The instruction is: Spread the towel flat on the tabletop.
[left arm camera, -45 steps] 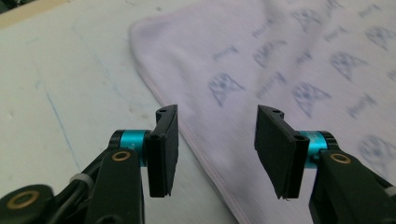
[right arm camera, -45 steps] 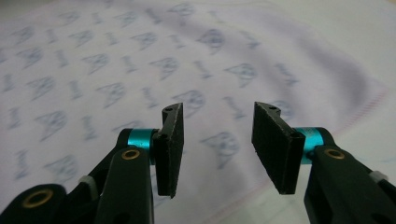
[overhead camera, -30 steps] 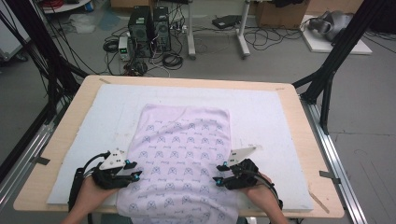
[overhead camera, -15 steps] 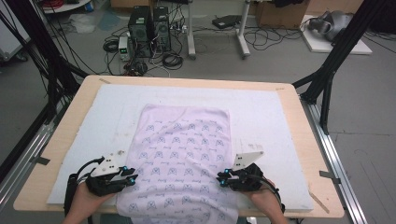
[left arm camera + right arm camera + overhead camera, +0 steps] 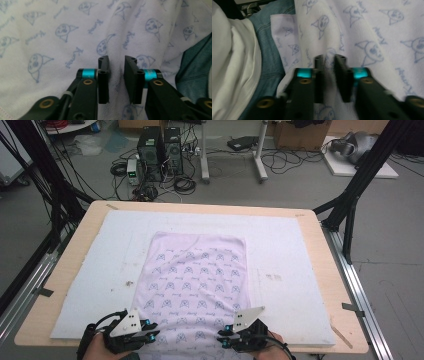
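We see the lilac printed towel (image 5: 195, 280) lying flat on the white mat (image 5: 90, 270) in the middle of the tabletop (image 5: 320, 265), its near edge hanging over the near side. Our left hand-held gripper (image 5: 152, 334) and right hand-held gripper (image 5: 223, 340) have just been closing. Each now pinches a fold of the towel's near edge, left and right.

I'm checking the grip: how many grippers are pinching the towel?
2: the left gripper at the towel's near-left edge, the right gripper at its near-right edge.
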`<state>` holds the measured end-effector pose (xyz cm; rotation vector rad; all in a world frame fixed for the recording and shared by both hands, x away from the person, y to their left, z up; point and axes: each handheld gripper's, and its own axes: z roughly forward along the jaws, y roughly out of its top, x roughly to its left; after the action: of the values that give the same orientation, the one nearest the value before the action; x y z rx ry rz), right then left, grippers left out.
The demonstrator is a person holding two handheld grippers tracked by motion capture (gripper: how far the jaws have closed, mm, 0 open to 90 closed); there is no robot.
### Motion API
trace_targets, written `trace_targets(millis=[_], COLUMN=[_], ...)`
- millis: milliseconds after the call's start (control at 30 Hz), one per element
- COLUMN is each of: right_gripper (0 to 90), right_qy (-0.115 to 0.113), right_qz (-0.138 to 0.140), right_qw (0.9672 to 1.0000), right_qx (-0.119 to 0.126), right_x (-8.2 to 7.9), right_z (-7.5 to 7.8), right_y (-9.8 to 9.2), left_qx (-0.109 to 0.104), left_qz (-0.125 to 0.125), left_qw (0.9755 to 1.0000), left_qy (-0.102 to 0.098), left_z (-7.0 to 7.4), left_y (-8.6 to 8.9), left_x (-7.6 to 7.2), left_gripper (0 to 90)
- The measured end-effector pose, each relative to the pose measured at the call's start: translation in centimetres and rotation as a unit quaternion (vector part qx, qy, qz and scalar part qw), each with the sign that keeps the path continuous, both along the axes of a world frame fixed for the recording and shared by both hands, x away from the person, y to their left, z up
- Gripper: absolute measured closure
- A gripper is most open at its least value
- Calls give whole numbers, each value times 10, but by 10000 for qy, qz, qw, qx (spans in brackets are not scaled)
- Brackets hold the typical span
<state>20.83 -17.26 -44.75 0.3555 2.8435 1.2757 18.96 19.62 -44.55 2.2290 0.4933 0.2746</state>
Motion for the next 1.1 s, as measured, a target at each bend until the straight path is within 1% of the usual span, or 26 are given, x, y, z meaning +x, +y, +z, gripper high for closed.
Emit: trace_targets(millis=[67, 133, 167, 200, 233, 267, 300, 333, 367, 433, 467, 500, 533, 600, 633, 667, 700, 733, 800, 833, 900, 967, 1000, 1033, 1100], right_gripper=[863, 860, 850, 820, 761, 746, 718, 695, 687, 650, 647, 638, 616, 577, 552, 544, 534, 508, 465, 452, 430, 409, 398, 392, 384], right_qy=[28, 199, 200, 247, 259, 208, 179, 114, 98, 42, 28, 47, 5, 26, -6, -40, -12, -75, -63, -63, -122, -141, -134, -133, -203], right_qz=[78, 309, 373, 392, 309, 114, 13, -122, -208, -337, -392, -421, -482, -567, -628, -698, -733, -789, -913, -955, -1030, -1088, -1133, -1168, -1212], right_qw=[10000, 9993, 9991, 9988, 9989, 9994, 9995, 9995, 9993, 9989, 9988, 9987, 9984, 9981, 9977, 9972, 9969, 9963, 9952, 9948, 9941, 9933, 9929, 9924, 9917], right_qx=[-29, -29, 65, 167, 224, 254, 272, 281, 298, 312, 296, 294, 291, 256, 256, 278, 300, 330, 353, 352, 314, 356, 349, 360, 375], right_x=[-1, -5, -8, -7, -4, 2, 9, 16, 23, 37, 45, 49, 54, 64, 67, 71, 75, 79, 87, 92, 100, 109, 114, 118, 126], right_z=[1, 3, 5, 8, 11, 14, 17, 19, 21, 25, 26, 27, 27, 29, 30, 31, 32, 34, 36, 37, 41, 46, 48, 50, 54], right_y=[0, 0, -1, -4, -8, -11, -13, -15, -16, -16, -15, -15, -14, -13, -12, -12, -13, -13, -15, -16, -16, -18, -19, -20, -23], left_qx=[27, -12, -54, -134, -156, -166, -157, -226, -267, -277, -275, -327, -370, -406, -426, -444, -472, -528, -586, -576, -573, -607, -614, -596, -623], left_qz=[-27, -82, -75, -57, -40, 71, 203, 250, 321, 476, 520, 575, 630, 726, 771, 821, 868, 889, 983, 1000, 1057, 1158, 1215, 1230, 1301], left_qw=[10000, 9999, 9999, 9999, 9999, 9998, 9997, 9994, 9991, 9985, 9983, 9978, 9973, 9965, 9961, 9956, 9951, 9946, 9934, 9933, 9927, 9914, 9907, 9906, 9894], left_qy=[1, 68, 59, 46, 49, 6, 8, 10, -31, -46, -61, -54, -24, 0, 17, 32, 23, 28, 7, -12, -37, -30, -67, -91, -145], left_z=[1, 3, 4, 6, 7, 8, 10, 11, 12, 15, 15, 16, 18, 21, 22, 24, 26, 27, 31, 32, 36, 40, 43, 45, 50], left_y=[2, 5, 8, 9, 11, 11, 11, 12, 12, 11, 11, 11, 12, 12, 13, 13, 14, 14, 15, 16, 17, 19, 20, 21, 23], left_x=[-1, -5, -7, -7, -4, -1, 4, 9, 13, 24, 28, 33, 38, 47, 52, 57, 61, 65, 73, 76, 84, 92, 95, 99, 106], left_gripper=[871, 872, 871, 865, 846, 777, 676, 637, 633, 579, 551, 545, 535, 498, 490, 477, 460, 449, 426, 414, 404, 390, 380, 379, 382])
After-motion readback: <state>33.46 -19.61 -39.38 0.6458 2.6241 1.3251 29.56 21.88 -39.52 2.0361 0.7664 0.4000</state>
